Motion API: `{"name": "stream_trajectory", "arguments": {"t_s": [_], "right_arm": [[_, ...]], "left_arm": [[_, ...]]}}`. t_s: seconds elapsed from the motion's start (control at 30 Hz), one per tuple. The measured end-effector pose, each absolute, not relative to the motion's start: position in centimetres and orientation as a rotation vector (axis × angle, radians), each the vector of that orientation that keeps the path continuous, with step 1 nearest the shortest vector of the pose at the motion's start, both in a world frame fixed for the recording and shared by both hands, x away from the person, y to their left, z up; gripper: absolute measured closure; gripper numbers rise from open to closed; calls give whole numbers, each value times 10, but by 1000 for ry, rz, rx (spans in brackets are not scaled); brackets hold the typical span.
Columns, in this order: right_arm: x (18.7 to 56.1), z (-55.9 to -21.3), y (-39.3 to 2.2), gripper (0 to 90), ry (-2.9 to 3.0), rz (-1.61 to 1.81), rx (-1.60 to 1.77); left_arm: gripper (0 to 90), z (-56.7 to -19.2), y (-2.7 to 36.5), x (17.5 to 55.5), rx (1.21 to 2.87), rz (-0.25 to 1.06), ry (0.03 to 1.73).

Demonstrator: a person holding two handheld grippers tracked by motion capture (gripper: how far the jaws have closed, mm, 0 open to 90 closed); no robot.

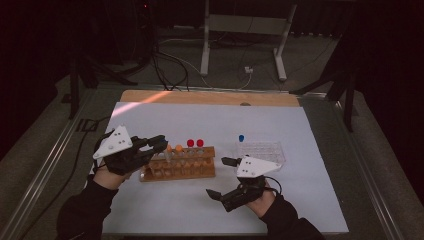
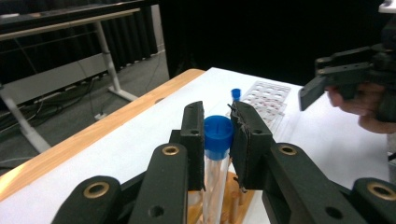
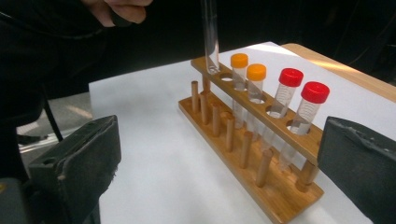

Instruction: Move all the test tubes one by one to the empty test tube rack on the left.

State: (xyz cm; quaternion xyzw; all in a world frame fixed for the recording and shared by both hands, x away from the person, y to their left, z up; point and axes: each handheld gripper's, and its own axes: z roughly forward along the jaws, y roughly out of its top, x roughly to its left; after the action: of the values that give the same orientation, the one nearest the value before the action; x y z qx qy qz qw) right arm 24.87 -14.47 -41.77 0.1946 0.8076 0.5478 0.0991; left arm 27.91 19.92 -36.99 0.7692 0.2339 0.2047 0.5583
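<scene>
My left gripper (image 1: 162,142) is shut on a clear tube with a blue cap (image 2: 218,130), which it holds upright just under the cap. The tube's lower end (image 3: 210,42) hangs at the top bar of the wooden rack (image 1: 177,167), beside an empty end hole. In the rack stand two orange-capped tubes (image 3: 247,70) and two red-capped tubes (image 3: 303,86). My right gripper (image 1: 220,177) stands open just off the rack's right end, with its pads (image 3: 93,158) wide apart and nothing between them.
A clear well plate (image 1: 260,151) lies to the right of the rack, with a second blue-capped tube (image 1: 241,137) upright at its far left corner. A white sheet (image 1: 210,120) covers the wooden table. Metal table legs (image 1: 205,45) stand beyond the far edge.
</scene>
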Motion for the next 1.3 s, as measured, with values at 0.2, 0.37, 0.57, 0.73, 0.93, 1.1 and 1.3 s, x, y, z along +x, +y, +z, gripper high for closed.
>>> {"name": "stream_trajectory", "arguments": {"t_s": [0.2, 0.37, 0.57, 0.73, 0.93, 1.1, 1.3], "right_arm": [[248, -418, -145, 0, 2390, 1615, 573], [249, -417, -146, 0, 2385, 1616, 573], [248, -417, -147, 0, 2377, 1615, 566], [248, -417, -147, 0, 2379, 1612, 564], [248, -418, -147, 0, 2383, 1611, 568], [248, -418, -146, 0, 2393, 1606, 573], [249, -418, -146, 0, 2397, 1605, 572]], "left_arm": [[773, -375, 210, 286, 1818, 504, 599], [773, -379, 219, 291, 1805, 525, 645], [773, -390, 223, 298, 1788, 524, 686], [773, -396, 224, 302, 1782, 530, 698], [774, -401, 224, 305, 1771, 518, 704], [773, -410, 220, 309, 1797, 507, 706], [773, -422, 214, 312, 1836, 480, 713]]}}
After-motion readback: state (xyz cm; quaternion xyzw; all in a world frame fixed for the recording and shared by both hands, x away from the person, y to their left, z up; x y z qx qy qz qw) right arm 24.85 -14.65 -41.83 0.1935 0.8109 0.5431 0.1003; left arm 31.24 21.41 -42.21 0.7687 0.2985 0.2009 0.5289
